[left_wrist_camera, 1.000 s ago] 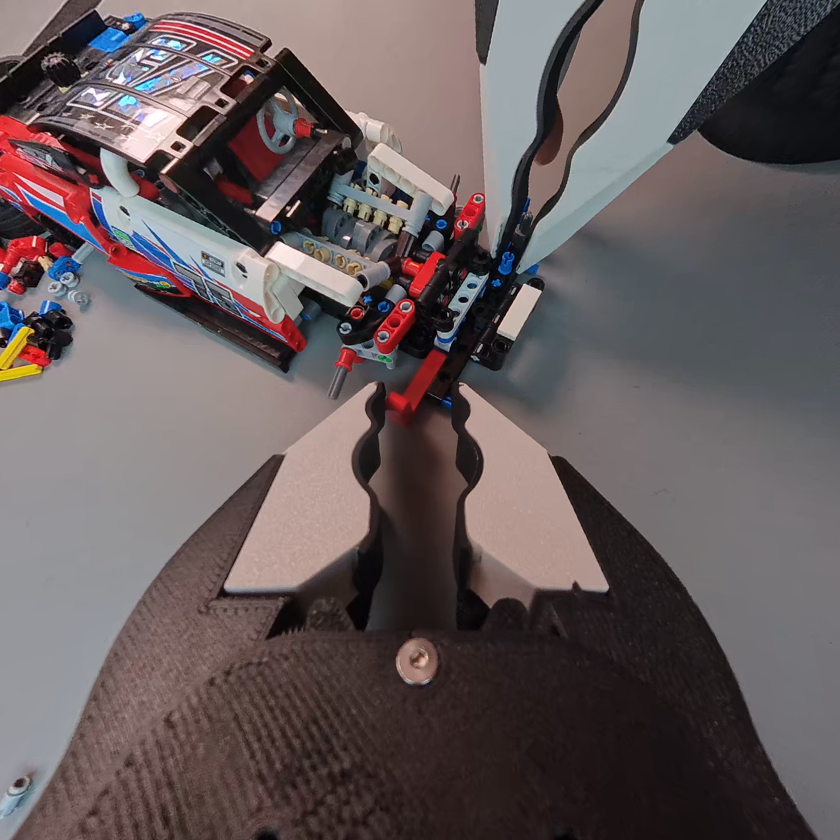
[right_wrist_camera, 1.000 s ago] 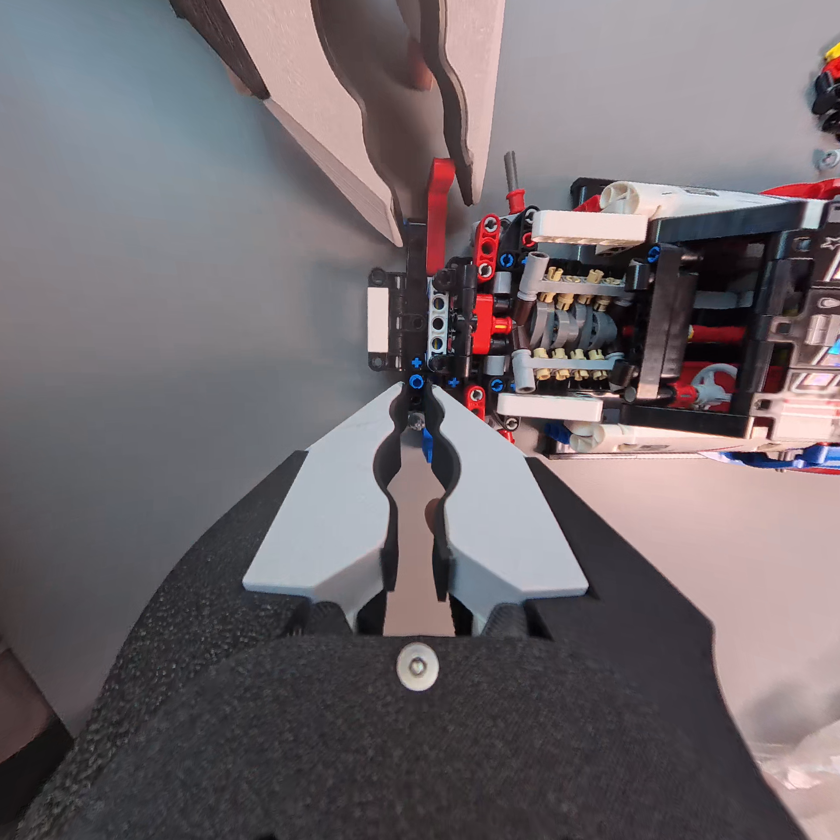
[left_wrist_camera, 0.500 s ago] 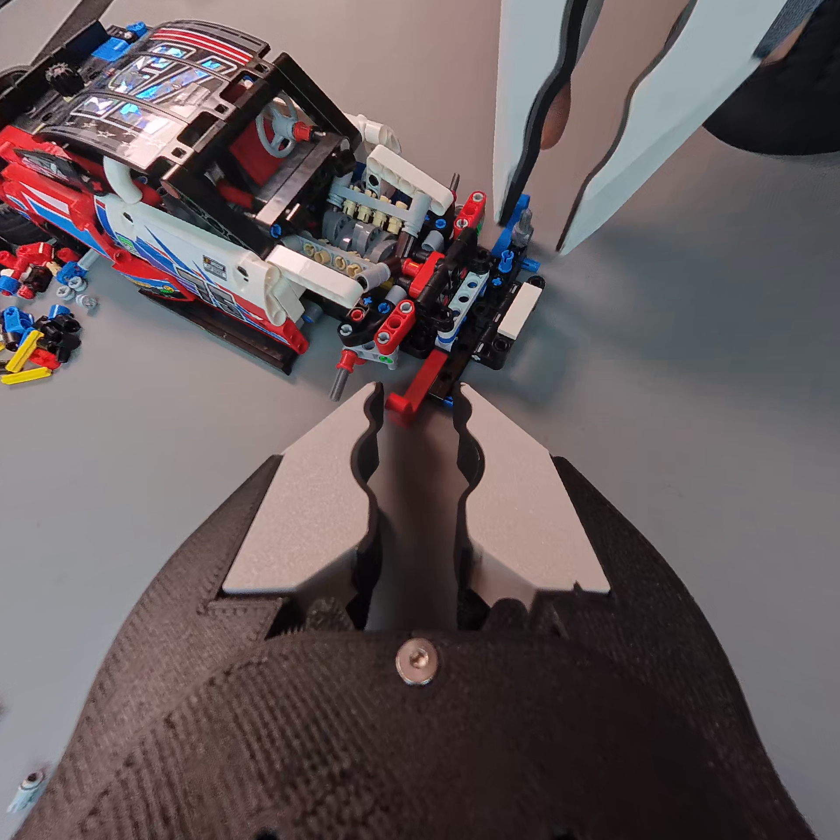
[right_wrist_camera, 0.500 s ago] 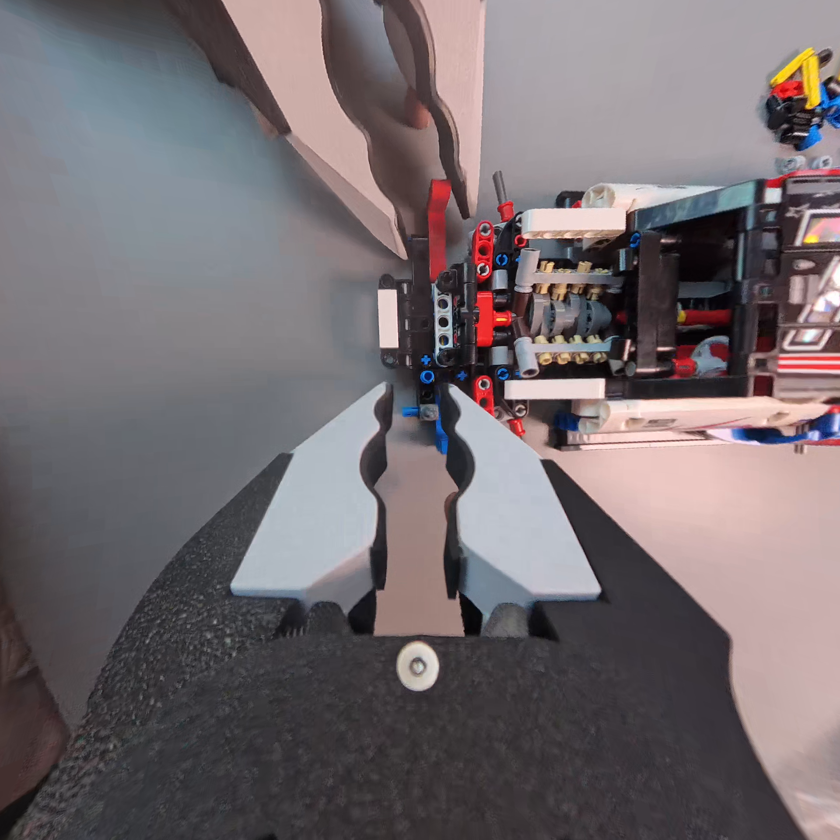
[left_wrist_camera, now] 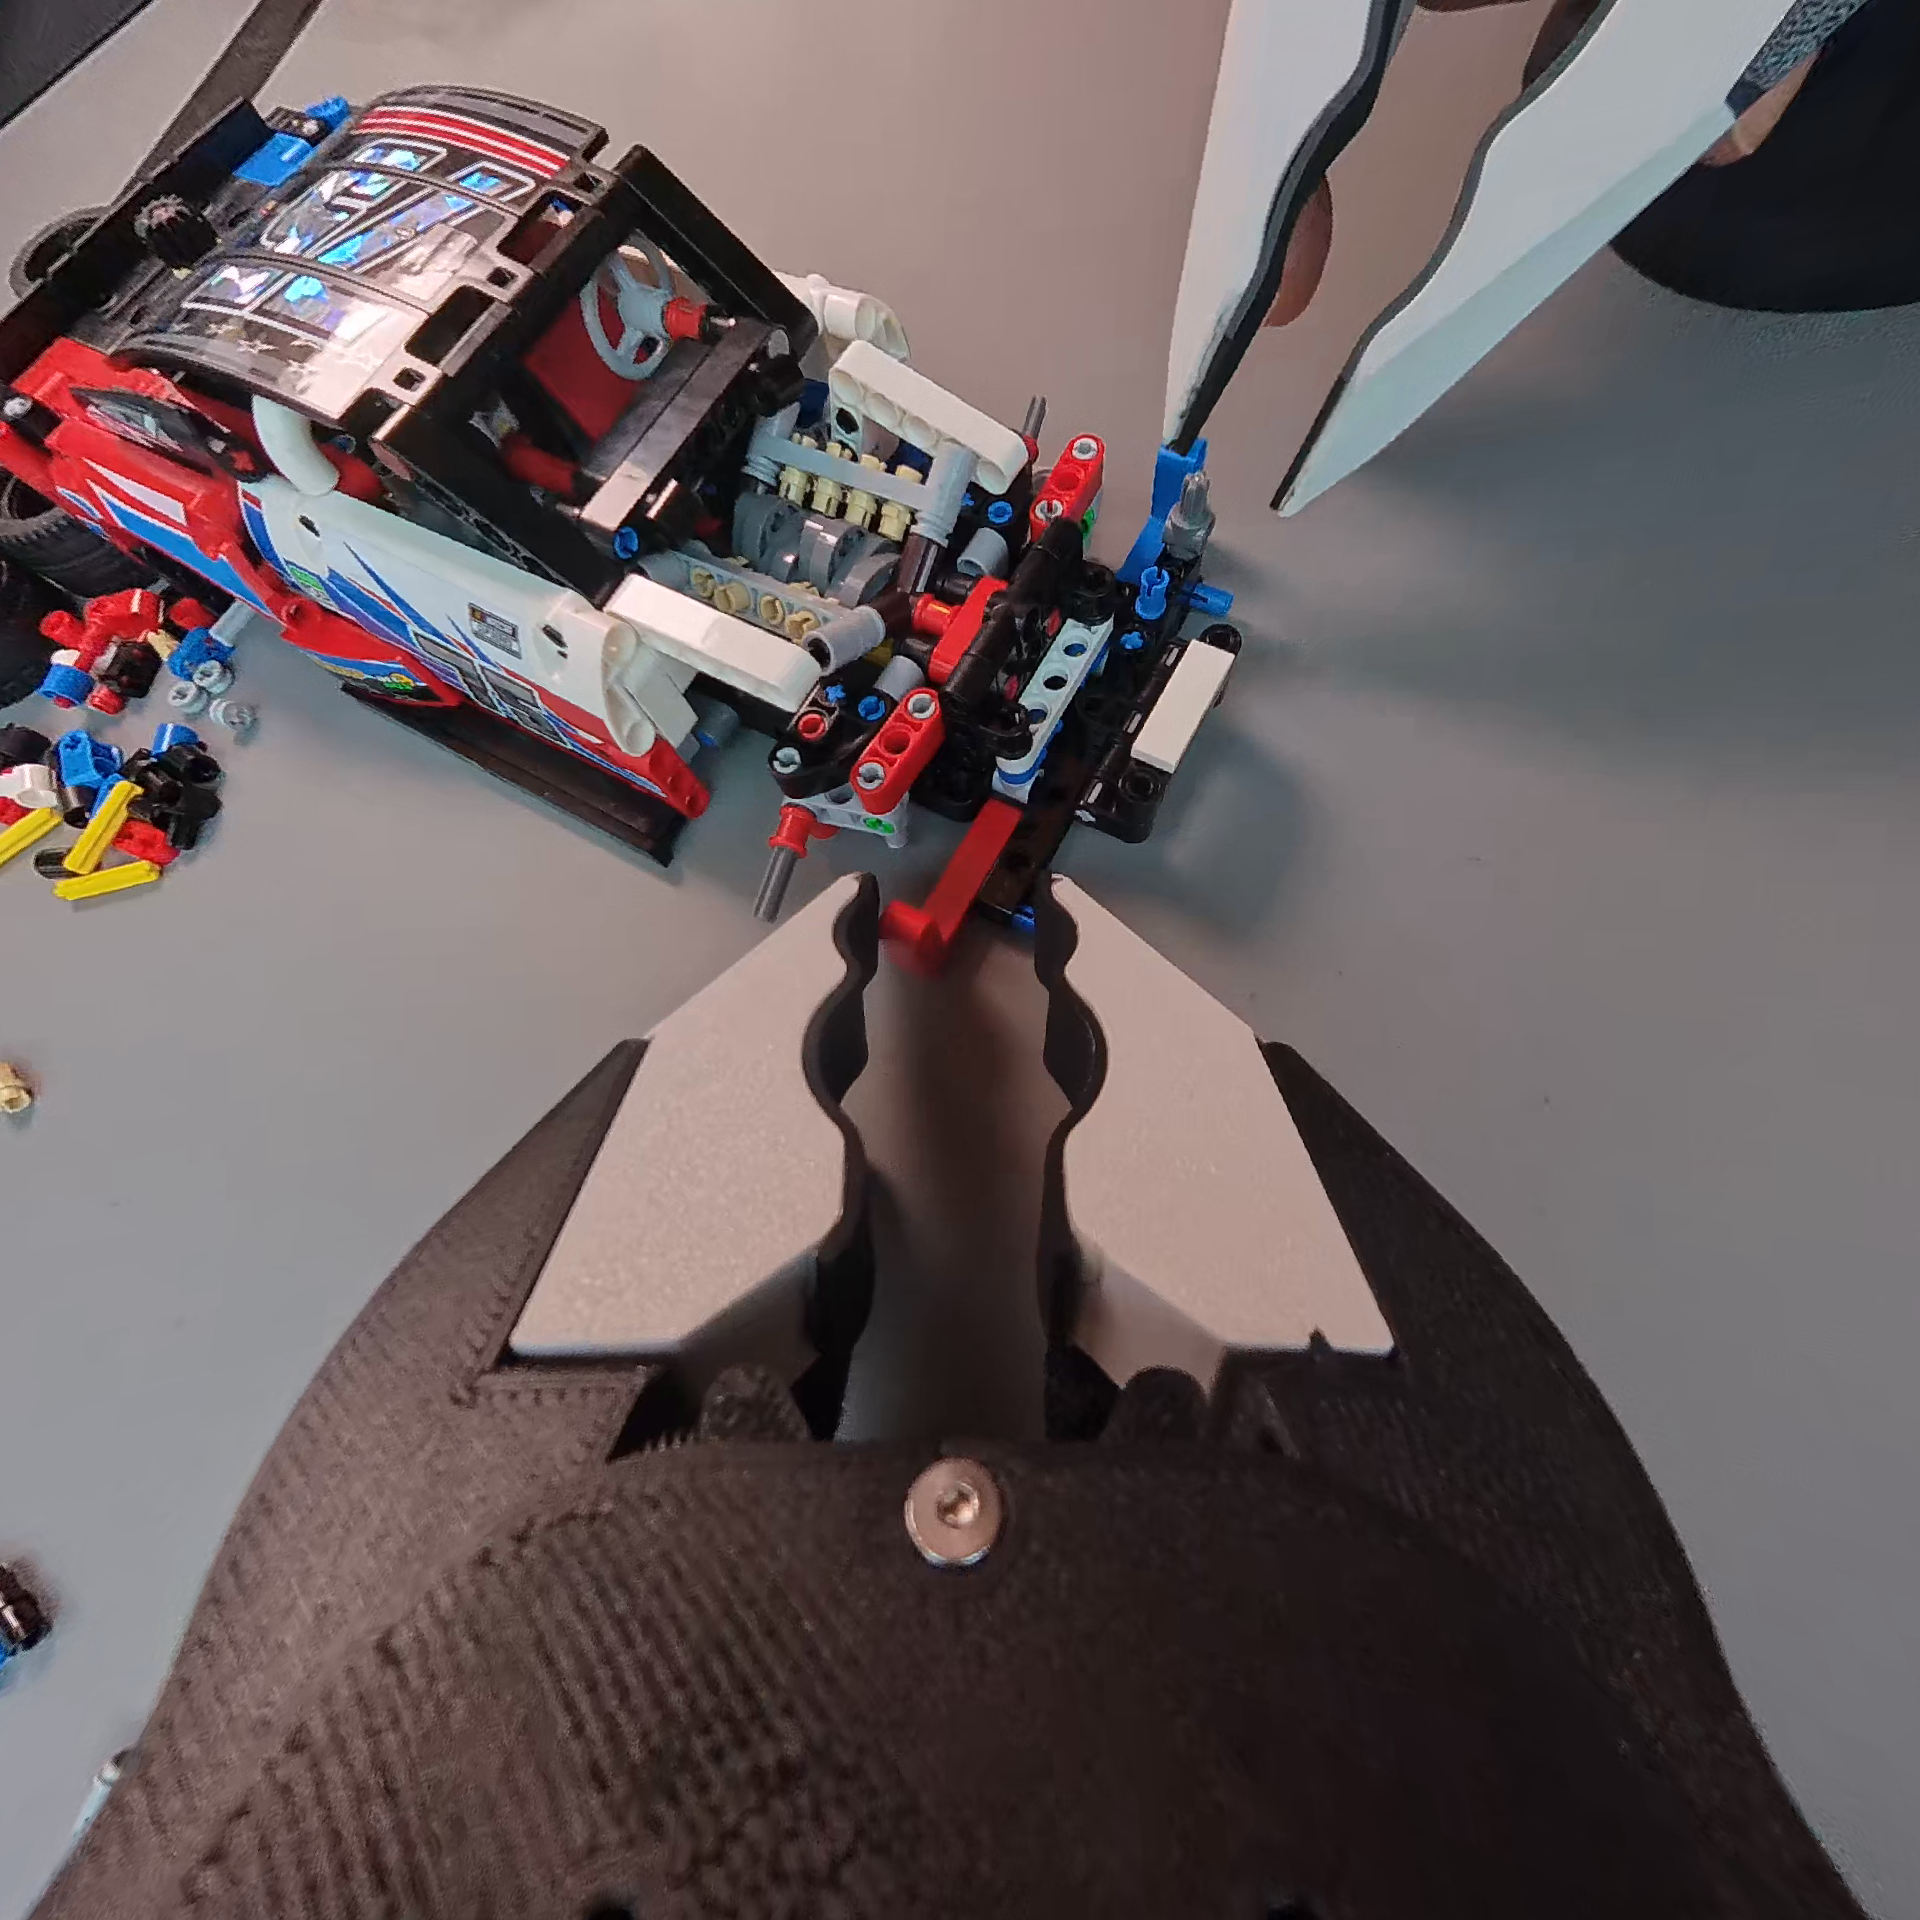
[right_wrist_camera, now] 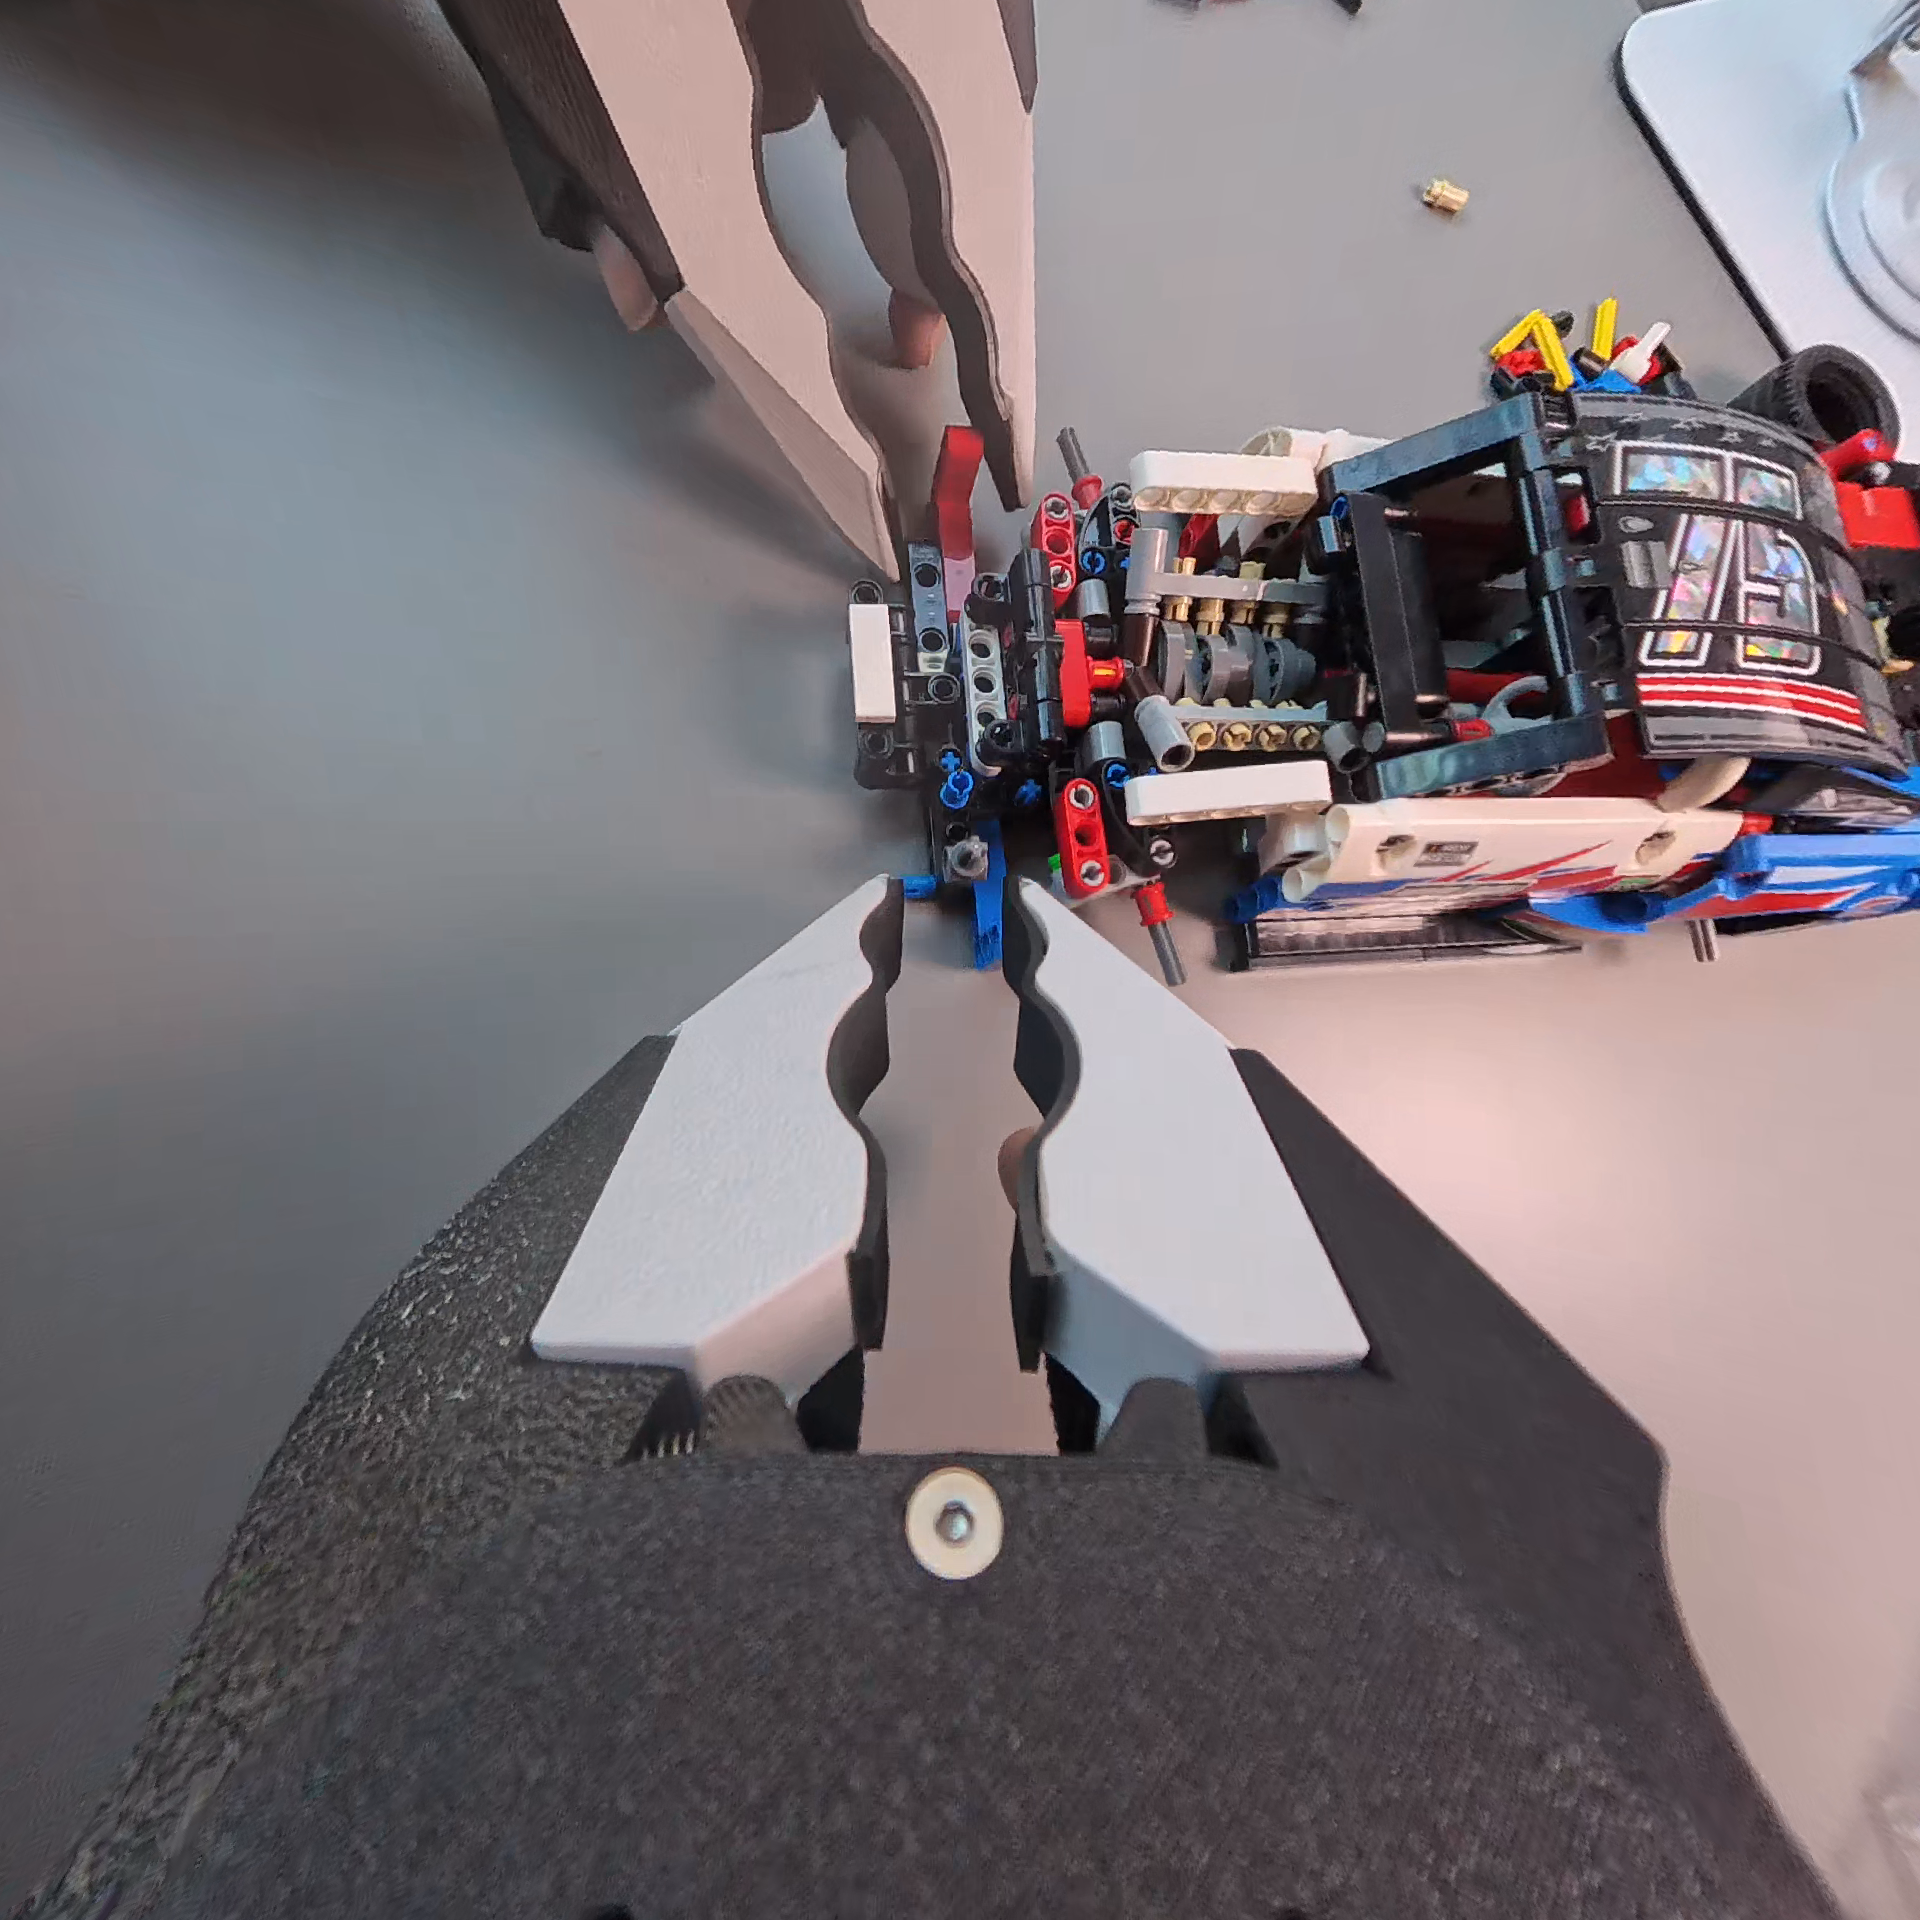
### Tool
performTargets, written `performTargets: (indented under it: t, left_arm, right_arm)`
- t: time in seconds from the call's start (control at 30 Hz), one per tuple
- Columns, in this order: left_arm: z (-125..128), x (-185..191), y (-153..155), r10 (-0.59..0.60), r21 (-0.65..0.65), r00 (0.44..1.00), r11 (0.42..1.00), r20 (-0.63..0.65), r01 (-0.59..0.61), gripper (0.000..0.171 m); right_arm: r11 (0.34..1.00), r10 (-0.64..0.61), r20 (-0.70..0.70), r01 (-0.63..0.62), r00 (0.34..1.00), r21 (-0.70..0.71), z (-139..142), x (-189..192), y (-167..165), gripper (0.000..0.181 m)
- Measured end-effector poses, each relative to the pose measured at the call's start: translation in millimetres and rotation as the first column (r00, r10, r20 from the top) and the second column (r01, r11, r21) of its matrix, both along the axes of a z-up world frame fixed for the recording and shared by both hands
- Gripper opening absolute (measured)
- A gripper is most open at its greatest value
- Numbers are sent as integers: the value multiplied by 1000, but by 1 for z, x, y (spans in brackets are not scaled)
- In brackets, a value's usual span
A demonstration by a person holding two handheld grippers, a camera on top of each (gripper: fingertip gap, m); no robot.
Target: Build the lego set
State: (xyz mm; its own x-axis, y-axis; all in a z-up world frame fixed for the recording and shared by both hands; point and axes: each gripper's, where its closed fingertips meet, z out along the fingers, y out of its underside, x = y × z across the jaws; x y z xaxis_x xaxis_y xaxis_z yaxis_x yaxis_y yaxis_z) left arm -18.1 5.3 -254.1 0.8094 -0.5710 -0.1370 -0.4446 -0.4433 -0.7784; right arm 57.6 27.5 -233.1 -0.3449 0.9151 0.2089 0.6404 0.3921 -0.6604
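A red, white, blue and black lego car lies on the grey table, its open front end toward both grippers; it also shows in the right wrist view. My left gripper is shut on a red beam and the black beam beside it, both sticking out of the car's front; the right wrist view shows it around that red beam. My right gripper is open and empty, its tips just short of a blue piece with a grey pin on the opposite side.
Loose small pieces lie left of the car, also seen behind it. A black tyre sits by the car's rear. A white flat object lies at the far right. A small brass part lies alone. Some 9 centimetres of space lies between my two pairs of fingers.
My right gripper opened, let go of the blue piece at the car's front and drew back a little. My left gripper kept its hold and place.
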Motion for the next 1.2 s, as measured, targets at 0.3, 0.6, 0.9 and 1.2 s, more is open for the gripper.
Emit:
performTargets:
  t: [0.3,0.6,0.9,1.2]
  left_arm:
    - [0,0,0,3,4,1000,1000,-5,-3,29]
    - [0,-1,0,5,-2,1000,1000,-2,-5,29]
    - [0,-4,2,9,14,1000,1000,-13,-9,36]
    - [2,-32,-7,35,11,999,999,-36,-34,41]
  right_arm:
    - [999,-26,173,30,985,-19,-18,-10,1,6]
    - [996,-41,237,57,971,-61,-21,-11,0,6]
    - [980,-36,12,38,999,-196,6,7,10,25]
    - [994,29,23,-26,999,-106,-17,-9,6,12]
